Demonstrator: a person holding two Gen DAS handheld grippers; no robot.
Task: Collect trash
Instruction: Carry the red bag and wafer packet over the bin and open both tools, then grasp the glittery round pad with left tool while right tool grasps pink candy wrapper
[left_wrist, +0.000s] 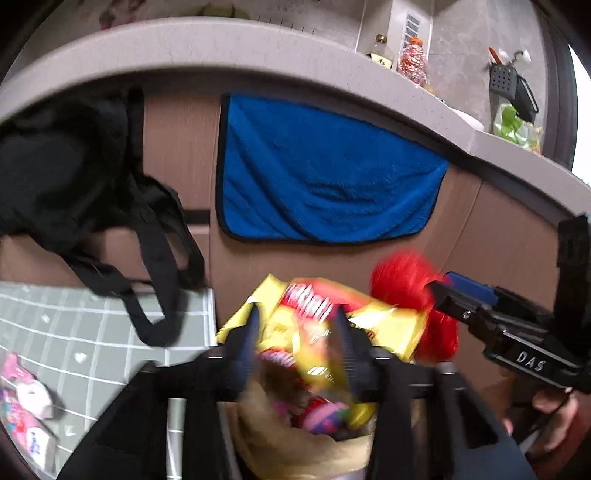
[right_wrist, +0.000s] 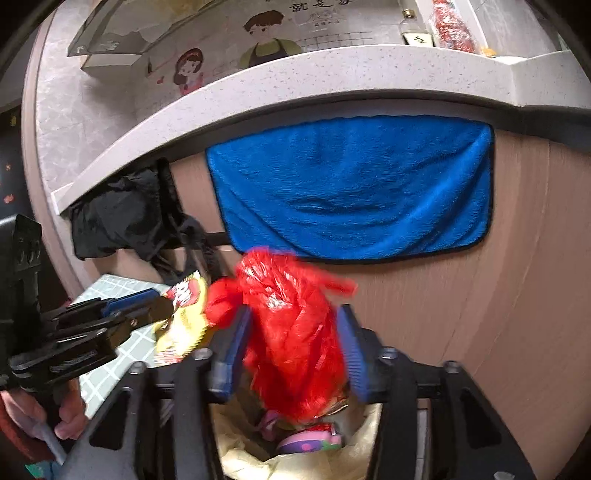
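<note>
**Both claws over the bin, wrappers between parted jaws**

Left wrist view: I am looking along the left gripper, which is hanging over the lined trash bin at the bottom edge of the frame. A yellow snack wrapper is sitting between the two blue fingers; the jaws are standing apart, and blur is keeping me from telling whether a pad is touching it. Coloured wrappers are already lying inside the bin liner. The right gripper is reaching in from the right edge, with a red plastic bag at its tip. A blue towel is hanging on the brown cabinet front below the grey countertop; a black bag is hanging at its left. Pink packets are lying on the tiled floor at the lower left corner.

Right wrist view: I am seeing the right gripper with its jaws spread, the red plastic bag filling the gap between the fingers above the bin; contact at the pads is unclear. The left gripper is entering from the left edge against the yellow wrapper. The blue towel is hanging straight ahead.
</note>
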